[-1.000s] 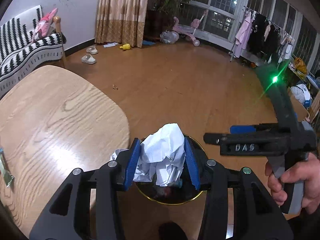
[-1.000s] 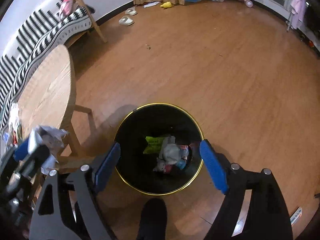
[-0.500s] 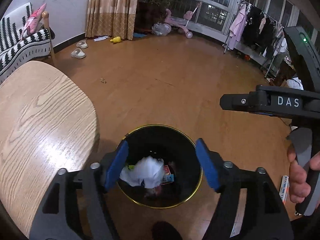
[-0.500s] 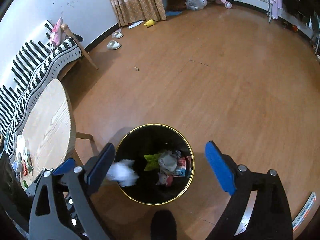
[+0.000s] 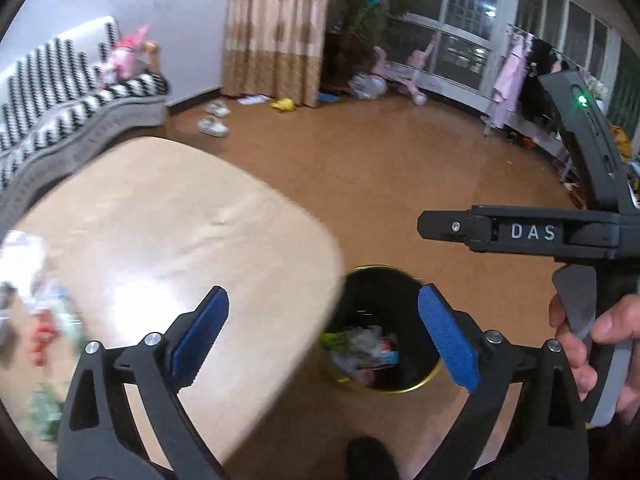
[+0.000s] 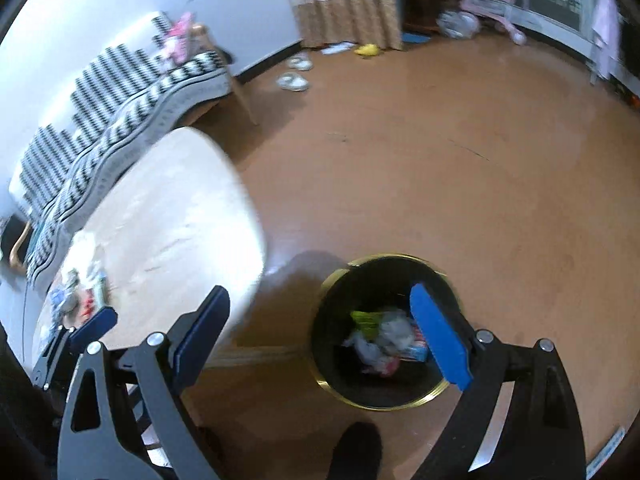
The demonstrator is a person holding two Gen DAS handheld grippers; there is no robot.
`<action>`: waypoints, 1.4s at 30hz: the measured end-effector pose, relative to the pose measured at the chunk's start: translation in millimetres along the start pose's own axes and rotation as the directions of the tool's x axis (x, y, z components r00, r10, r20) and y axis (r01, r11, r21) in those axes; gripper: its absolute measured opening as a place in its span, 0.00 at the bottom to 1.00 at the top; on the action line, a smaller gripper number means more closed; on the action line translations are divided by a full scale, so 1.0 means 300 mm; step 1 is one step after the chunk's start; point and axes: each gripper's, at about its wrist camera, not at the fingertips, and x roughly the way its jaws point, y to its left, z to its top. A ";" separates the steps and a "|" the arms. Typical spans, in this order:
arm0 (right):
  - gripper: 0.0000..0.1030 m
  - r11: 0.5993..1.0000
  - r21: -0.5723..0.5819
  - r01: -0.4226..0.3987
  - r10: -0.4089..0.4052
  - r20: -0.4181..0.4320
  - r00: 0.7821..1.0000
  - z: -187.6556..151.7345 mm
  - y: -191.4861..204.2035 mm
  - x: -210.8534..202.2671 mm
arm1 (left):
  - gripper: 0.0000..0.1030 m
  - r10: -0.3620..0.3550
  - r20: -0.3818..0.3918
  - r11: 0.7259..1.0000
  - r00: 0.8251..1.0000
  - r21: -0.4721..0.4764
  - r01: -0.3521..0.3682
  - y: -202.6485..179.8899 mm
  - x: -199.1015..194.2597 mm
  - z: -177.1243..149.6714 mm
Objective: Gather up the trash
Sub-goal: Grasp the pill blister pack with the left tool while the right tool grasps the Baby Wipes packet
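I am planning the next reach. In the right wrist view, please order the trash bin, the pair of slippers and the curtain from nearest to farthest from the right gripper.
From the right gripper:
1. Trash bin, on the floor just below its right finger.
2. Pair of slippers, far across the floor, left of centre.
3. Curtain, at the back wall.

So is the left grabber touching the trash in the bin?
Apart. In the left wrist view the left gripper is open and empty, held well above the trash lying at the bottom of the black bin.

The bin [image 6: 380,334] stands open-topped on bare floor [image 6: 460,168], reachable from above. The desk [image 5: 168,232] edge crowds its left side; litter [image 5: 36,320] clutters the desk's far left.
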 end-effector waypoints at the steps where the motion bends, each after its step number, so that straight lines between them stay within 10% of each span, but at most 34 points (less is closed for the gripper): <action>1: 0.86 0.999 -0.028 -0.020 0.020 0.001 1.000 0.002 0.068 0.005 | 0.92 0.026 0.010 1.000 1.000 -0.003 -0.026 0.037 -0.034 -0.007; 11: 0.86 0.945 -0.276 -0.177 0.163 -0.074 0.984 -0.076 0.707 0.093 | 0.93 0.321 -0.020 0.926 0.947 -0.205 -0.318 0.615 -0.370 -0.188; 20: 0.86 0.835 -0.456 -0.307 0.250 -0.182 0.951 -0.223 1.260 0.201 | 0.93 0.557 -0.114 0.733 0.823 -0.399 -0.551 1.202 -0.673 -0.459; 25: 0.86 0.779 -0.538 -0.322 0.242 -0.215 0.946 -0.274 1.464 0.289 | 0.93 0.590 -0.180 0.619 0.787 -0.524 -0.585 1.457 -0.778 -0.600; 42: 0.87 0.749 -0.598 -0.285 0.153 -0.262 0.953 -0.277 1.740 0.605 | 0.90 0.546 -0.266 0.644 0.794 -0.472 -0.601 1.774 -0.634 -0.715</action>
